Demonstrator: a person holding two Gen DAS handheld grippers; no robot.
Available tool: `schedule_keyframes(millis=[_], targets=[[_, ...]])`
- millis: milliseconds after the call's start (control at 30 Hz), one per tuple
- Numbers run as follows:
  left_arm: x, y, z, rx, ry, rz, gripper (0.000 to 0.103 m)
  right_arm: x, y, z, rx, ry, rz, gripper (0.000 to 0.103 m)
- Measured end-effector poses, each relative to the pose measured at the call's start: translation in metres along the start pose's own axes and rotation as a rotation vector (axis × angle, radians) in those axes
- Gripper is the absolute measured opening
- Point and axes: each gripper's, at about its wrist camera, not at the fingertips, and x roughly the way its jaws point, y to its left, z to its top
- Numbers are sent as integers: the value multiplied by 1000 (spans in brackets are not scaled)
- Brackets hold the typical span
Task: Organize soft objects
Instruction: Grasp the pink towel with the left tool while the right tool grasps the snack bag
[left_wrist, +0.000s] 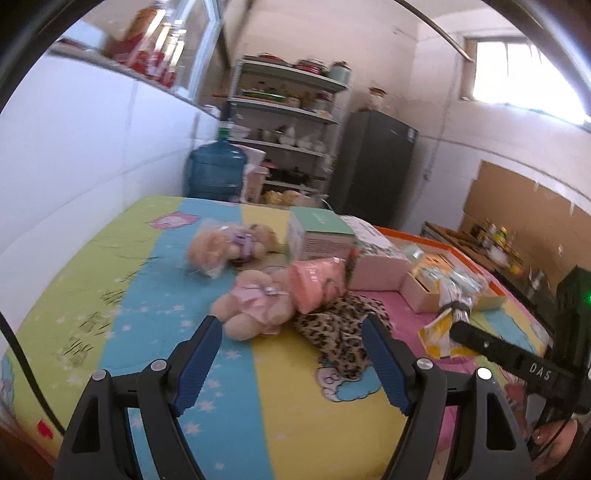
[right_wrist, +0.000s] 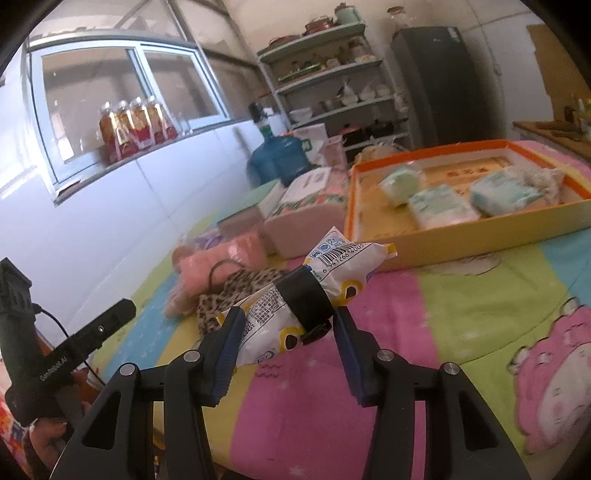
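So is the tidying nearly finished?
Partly. Three soft packs already lie in the orange tray. The right tool is around a yellow-white packet. Two teddy bears, a pink roll and a leopard cloth wait on the bed.

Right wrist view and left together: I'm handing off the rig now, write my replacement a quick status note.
Right claw: fingers on either side of the white-and-yellow snack packet with a black band, lifted above the bed; whether they grip it is unclear.
Left claw: open, empty, hovering before the pink-dressed plush bear.
Done: three pale blue-green soft packs lie in the orange-rimmed shallow tray.
Left: packet, that bear, purple-dressed bagged bear, pink wrapped roll, leopard-print cloth, all outside the tray.
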Motion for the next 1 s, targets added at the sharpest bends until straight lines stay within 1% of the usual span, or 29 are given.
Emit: schedule_keyframes(millis=[133, 233, 300, 400, 433, 467, 500, 533, 567, 600, 633, 700, 767, 867, 1000], targets=[[16, -16, 14, 41, 9, -42, 78, -3, -3, 1, 0, -13, 0, 51], [35, -21, 28, 80, 17, -30, 78, -5, -4, 0, -10, -20, 1, 51], [52, -20, 37, 97, 50, -32, 78, -7, -3, 0, -21, -24, 5, 51], [77, -17, 45, 98, 118, -70, 77, -7, -4, 0, -32, -27, 5, 51], [86, -17, 46, 102, 143, -87, 74, -6, -4, 0, -36, -28, 6, 51], [90, -17, 45, 104, 155, -90, 65, -6, -5, 1, -38, -28, 5, 51], [94, -18, 44, 106, 164, -93, 48, -6, -5, 1, -39, -28, 6, 51], [96, -18, 42, 107, 164, -86, 39, -5, -6, 1, -40, -27, 7, 51], [96, -18, 41, 111, 155, -69, 25, -3, -6, 2, -40, -27, 8, 51], [96, -18, 40, 113, 146, -58, 25, -2, -7, 2, -39, -26, 9, 51], [95, -18, 40, 105, 144, -71, 24, -1, -8, 2, -37, -25, 11, 51], [94, -18, 39, 92, 146, -97, 17, 0, -10, 2, -32, -22, 13, 51], [91, -21, 36, 96, 141, -101, 14, 2, -12, 2, -28, -19, 15, 51], [82, -29, 33, 112, 112, -87, 14, 1, -13, 2, -26, -22, 18, 51], [63, -37, 36, 103, 58, -98, 14, -4, -14, 5, -35, -40, 15, 51]])
